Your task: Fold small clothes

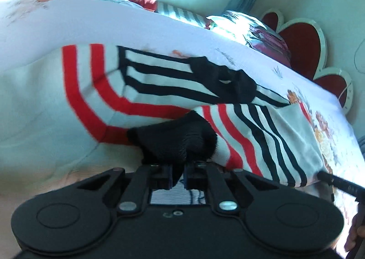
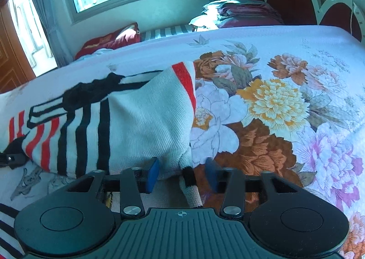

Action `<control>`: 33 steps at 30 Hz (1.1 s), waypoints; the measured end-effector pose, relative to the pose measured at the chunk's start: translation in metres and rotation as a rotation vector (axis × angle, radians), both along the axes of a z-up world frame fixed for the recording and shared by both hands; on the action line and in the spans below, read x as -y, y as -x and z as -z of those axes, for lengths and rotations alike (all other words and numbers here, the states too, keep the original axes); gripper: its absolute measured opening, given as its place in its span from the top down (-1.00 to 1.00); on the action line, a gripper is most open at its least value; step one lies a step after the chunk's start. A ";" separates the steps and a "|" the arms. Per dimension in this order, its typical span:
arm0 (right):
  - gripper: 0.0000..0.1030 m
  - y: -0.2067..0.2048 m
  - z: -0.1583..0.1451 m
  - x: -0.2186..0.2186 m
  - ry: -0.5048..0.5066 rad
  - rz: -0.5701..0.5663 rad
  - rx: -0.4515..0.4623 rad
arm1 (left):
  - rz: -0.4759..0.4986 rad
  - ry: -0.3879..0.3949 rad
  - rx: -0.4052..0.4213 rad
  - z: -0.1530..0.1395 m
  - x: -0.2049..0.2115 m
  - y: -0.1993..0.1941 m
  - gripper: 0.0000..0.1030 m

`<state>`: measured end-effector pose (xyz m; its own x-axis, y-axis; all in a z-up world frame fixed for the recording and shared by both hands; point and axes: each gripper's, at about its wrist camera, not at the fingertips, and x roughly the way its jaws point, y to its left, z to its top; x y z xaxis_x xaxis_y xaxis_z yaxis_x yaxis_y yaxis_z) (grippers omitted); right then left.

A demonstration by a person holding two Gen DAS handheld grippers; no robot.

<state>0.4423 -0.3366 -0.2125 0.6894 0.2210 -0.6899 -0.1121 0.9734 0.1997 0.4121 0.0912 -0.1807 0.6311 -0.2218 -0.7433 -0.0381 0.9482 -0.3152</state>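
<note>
Left gripper [image 1: 177, 175] clamps the striped sweater's [image 1: 262, 135] black cuff; right gripper [image 2: 181, 173] stands apart around its corner. Folding barely begun.

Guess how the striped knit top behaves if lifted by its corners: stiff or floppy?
Probably floppy: the striped knit top already creases and drapes over the floral bedsheet. Likely light, being thin knit. The black cuff bunches in the left gripper, so expect sagging.
</note>
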 end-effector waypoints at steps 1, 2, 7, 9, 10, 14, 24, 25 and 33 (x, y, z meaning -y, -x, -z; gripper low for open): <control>0.71 -0.001 0.001 0.004 -0.007 0.028 -0.008 | 0.008 -0.011 0.000 0.001 0.002 0.000 0.82; 0.71 -0.001 0.003 0.010 -0.022 0.054 -0.015 | 0.014 -0.017 -0.003 0.003 0.004 0.000 0.78; 0.71 -0.001 0.008 0.016 -0.009 0.066 -0.040 | 0.017 -0.034 -0.003 0.005 0.003 0.007 0.76; 0.70 -0.001 0.005 0.015 -0.002 0.058 -0.043 | 0.007 -0.042 -0.011 0.001 0.000 0.009 0.69; 0.66 0.001 0.002 0.018 -0.013 0.058 -0.039 | -0.008 -0.047 -0.010 -0.003 -0.003 0.014 0.57; -0.15 0.009 -0.016 0.022 -0.023 0.056 0.027 | -0.061 -0.060 0.061 -0.026 -0.012 0.031 0.27; -0.23 -0.052 -0.012 0.011 -0.070 0.041 -0.004 | 0.052 -0.088 0.063 -0.013 0.043 -0.013 -0.05; -0.23 -0.059 -0.011 0.011 -0.066 0.038 -0.005 | 0.051 -0.101 0.040 -0.005 0.042 -0.016 -0.05; 0.12 -0.126 -0.002 0.017 -0.123 0.069 -0.043 | 0.045 -0.108 0.040 0.004 0.036 -0.012 -0.09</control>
<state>0.5683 -0.3534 -0.2102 0.6765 0.2590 -0.6894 -0.0346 0.9462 0.3216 0.4237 0.0552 -0.1843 0.6520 -0.1705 -0.7388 0.0157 0.9772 -0.2116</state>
